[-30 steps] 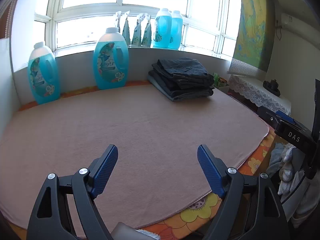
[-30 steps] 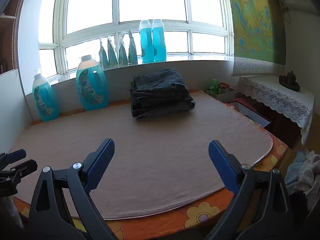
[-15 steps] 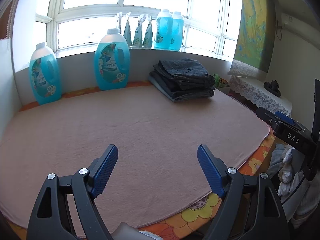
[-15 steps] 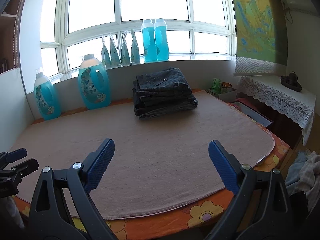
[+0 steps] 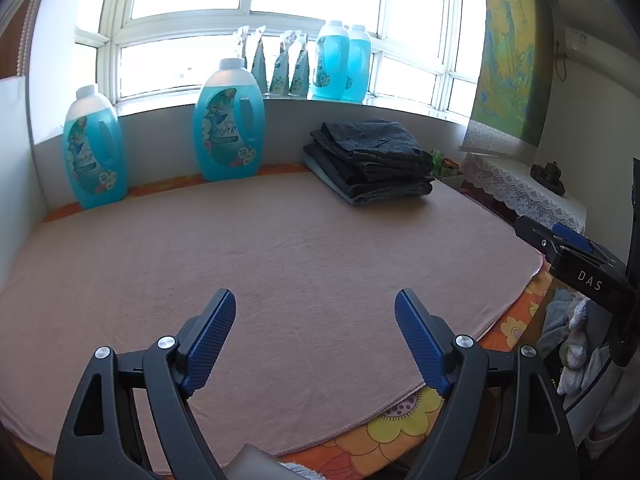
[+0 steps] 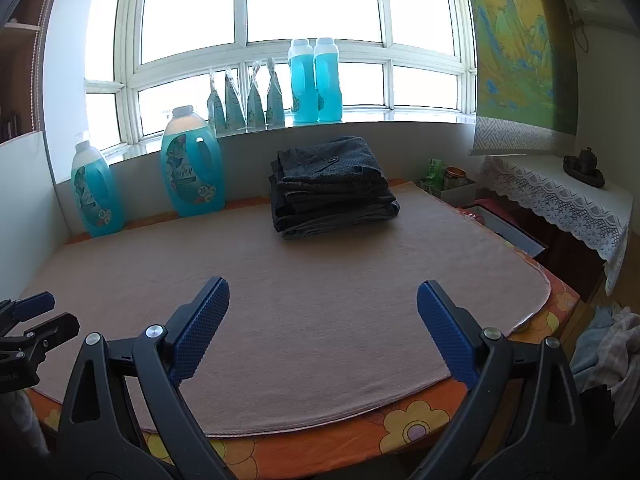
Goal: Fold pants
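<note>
Two grippers: left gripper (image 5: pixel 315 312) and right gripper (image 6: pixel 323 302) both spread wide, nothing held.
Pants: folded stack (image 6: pixel 332 188) at the desk's (image 6: pixel 320 272) far edge, below the window.
Progress: stack looks finished.
Left: unclear; crumpled clothes (image 6: pixel 608 344) beside the desk perhaps next.

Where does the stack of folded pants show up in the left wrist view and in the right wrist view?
Left wrist view: the stack of folded pants sits right of centre, at the far edge of the pink mat, below the window sill.
Right wrist view: the stack sits near the middle, at the mat's far edge.
Shared landmark: the two blue bottles on the window sill, above the stack.
</note>
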